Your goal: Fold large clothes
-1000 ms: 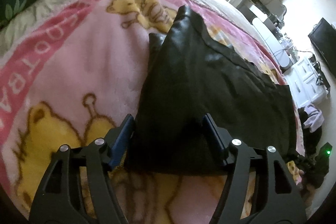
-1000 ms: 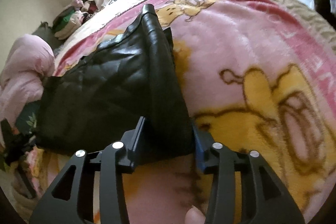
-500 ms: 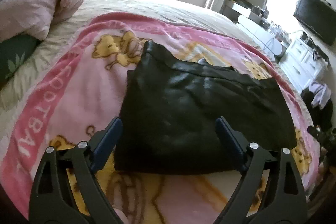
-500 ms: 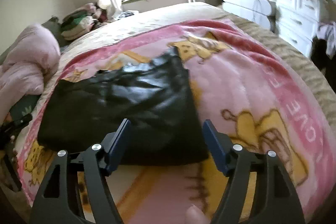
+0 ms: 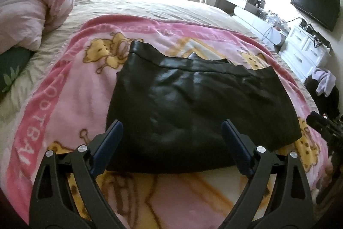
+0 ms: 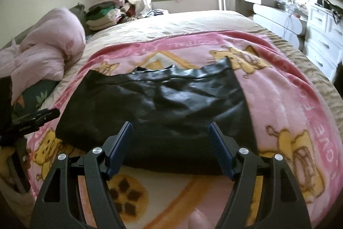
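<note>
A black leather-like garment [image 5: 197,104] lies folded flat on the pink cartoon blanket [image 5: 64,104] spread over the bed [image 6: 193,23]. The left tongs [image 5: 172,134] stand wide apart above its near edge, gripping nothing. The right tongs [image 6: 170,134] are likewise apart and empty, poised over the garment's near fold.

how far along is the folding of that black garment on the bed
Done: the black garment lies as a flat folded rectangle on the pink blanket, its near edge doubled over. In hand: nothing; the left gripper and right gripper are both open, above the near edge, with no cloth pinched. Left: possibly one more fold to make it compact, though it may count as finished; the pictures cannot settle that.
</note>
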`<state>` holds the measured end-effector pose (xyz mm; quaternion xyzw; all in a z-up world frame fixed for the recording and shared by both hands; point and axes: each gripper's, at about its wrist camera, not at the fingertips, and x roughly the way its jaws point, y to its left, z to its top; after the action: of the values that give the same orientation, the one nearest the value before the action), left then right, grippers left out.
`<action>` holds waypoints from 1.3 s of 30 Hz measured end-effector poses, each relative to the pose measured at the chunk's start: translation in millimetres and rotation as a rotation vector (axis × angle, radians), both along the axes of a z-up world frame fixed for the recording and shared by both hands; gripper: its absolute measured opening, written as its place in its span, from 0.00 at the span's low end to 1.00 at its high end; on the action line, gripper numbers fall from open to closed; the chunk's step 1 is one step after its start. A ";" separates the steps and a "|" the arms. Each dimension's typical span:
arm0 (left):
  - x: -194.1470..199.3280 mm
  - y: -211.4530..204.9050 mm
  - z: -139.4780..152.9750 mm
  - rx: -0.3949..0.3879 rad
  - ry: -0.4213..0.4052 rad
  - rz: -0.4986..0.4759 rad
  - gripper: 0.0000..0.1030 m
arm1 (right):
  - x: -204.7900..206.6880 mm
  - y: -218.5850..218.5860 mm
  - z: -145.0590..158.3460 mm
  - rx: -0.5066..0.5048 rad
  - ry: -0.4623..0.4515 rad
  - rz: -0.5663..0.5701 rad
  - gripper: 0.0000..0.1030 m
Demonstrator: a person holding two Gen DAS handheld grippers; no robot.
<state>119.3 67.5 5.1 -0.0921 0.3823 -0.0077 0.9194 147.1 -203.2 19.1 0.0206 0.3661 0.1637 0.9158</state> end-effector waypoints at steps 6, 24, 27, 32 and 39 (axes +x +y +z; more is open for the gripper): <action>14.2 -7.5 -12.3 -0.010 0.039 -0.043 0.32 | 4.3 33.7 -14.3 -0.034 0.053 0.075 0.49; 37.5 -14.1 -66.7 0.012 0.183 -0.080 0.14 | 49.2 86.4 -86.1 -0.078 0.301 0.104 0.35; 33.6 -10.9 -54.5 -0.023 0.149 -0.073 0.18 | 54.7 83.9 -66.7 -0.036 0.304 0.117 0.35; 26.1 -3.5 -25.6 0.031 0.041 -0.019 0.28 | 67.8 90.2 -34.6 -0.029 0.207 0.103 0.35; 41.5 4.4 -52.0 0.049 0.136 -0.011 0.29 | 111.5 110.2 -47.1 -0.063 0.233 0.056 0.35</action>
<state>160.8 71.9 -46.9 -0.0681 0.4443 0.0030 0.8933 258.6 -93.0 -27.9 0.0007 0.4757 0.1743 0.8622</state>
